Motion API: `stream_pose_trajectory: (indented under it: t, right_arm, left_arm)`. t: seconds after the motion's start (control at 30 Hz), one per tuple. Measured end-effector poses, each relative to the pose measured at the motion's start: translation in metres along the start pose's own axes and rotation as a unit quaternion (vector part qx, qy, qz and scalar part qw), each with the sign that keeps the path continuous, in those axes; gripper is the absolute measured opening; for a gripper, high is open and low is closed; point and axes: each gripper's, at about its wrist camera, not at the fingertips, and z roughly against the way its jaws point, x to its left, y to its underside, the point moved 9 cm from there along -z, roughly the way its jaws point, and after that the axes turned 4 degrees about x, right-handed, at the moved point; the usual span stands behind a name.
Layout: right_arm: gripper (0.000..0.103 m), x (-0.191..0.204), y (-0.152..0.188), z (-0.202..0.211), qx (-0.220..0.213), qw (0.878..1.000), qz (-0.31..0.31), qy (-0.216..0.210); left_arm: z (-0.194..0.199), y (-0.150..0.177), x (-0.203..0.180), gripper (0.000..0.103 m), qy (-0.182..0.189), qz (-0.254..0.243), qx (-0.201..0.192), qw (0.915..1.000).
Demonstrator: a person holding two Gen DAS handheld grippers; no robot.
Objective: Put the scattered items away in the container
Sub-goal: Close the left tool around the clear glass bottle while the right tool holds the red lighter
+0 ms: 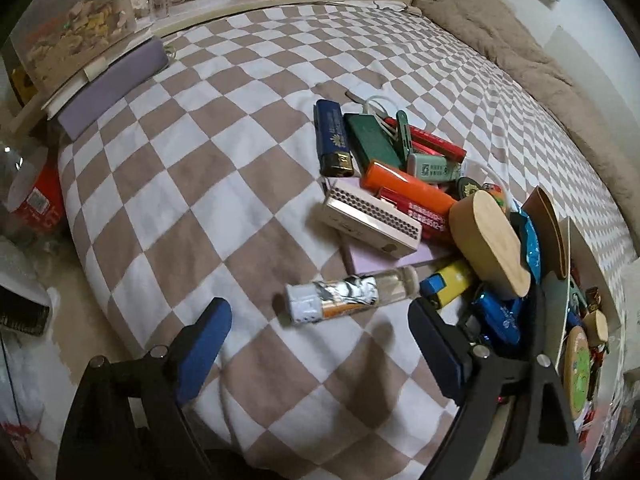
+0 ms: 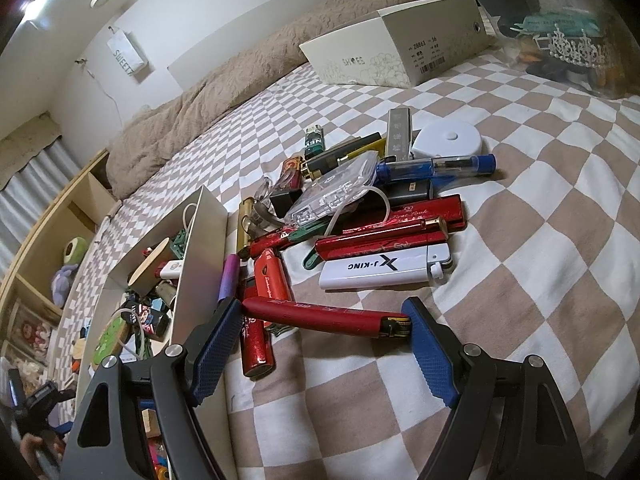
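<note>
On a bed [image 1: 240, 152] covered in a soft tan-and-white checked blanket, the left gripper [image 1: 320, 332] hovers with its ribbed blue jaws spread wide and gripping nothing; a clear cylindrical vial [image 1: 352, 294] with a foil label lies just past them at 12 o'clock. Beyond it is a heap of glossy lighters and small boxes. The white cardboard container [image 2: 200, 248], partly filled, stands at 9 o'clock in the right view. The right gripper [image 2: 322, 320] is also wide open, a matte red tube-shaped lighter [image 2: 316, 316] lying crosswise between its fingertips, each end at or touching a pad. A white rectangular lighter [image 2: 384, 268] lies behind it.
</note>
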Motion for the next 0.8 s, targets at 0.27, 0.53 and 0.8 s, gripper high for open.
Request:
stream_pose_trajectory:
  t: [0.27,0.53,0.8]
  right_arm:
    - [0.082,-0.001,0.001,0.0,0.003,1.0,-0.003,-0.007]
    - [0.082,-0.001,0.001,0.0,0.003,1.0,-0.001,-0.007]
    - [0.082,-0.001,0.002,0.0,0.004,1.0,-0.001,-0.008]
  left_arm:
    - [-0.005,0.002,-0.017,0.092,-0.025,0.008,-0.005,0.9996]
    - [-0.016,-0.009,-0.021,0.098,-0.061,0.022,-0.035,0.9973]
    - [-0.015,-0.007,-0.001,0.094,-0.091,-0.019,-0.048,0.9945]
